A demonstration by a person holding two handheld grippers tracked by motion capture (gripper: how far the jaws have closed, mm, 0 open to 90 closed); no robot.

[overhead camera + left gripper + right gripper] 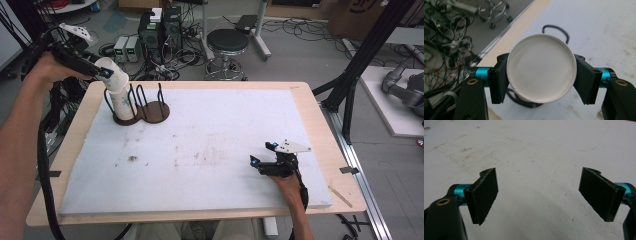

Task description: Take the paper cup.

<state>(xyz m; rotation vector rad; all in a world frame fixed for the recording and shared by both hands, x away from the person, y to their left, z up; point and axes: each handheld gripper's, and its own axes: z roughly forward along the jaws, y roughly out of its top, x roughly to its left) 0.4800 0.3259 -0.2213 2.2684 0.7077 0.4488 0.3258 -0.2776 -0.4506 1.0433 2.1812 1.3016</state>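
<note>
A white cup [116, 85], turned bottom up, stands tilted in the left of two brown wire-pronged holders [125, 119] at the table's far left. My left gripper [102, 72] is shut on the cup's upper end. In the left gripper view its flat round base [541, 68] faces the camera, and both black pads [499, 82] press on its sides. The second holder [156, 111] beside it stands bare. My right gripper [264, 154] rests near the front right of the white board, its jaws wide apart; the right gripper view [539, 197] has bare board between them.
The white foam board [210, 145] covers most of the wooden table [320, 130]. Beyond the far edge stand a round stool [227, 42], computer boxes [160, 30] and tangled cables on the floor. A black frame leg [350, 85] rises at the right.
</note>
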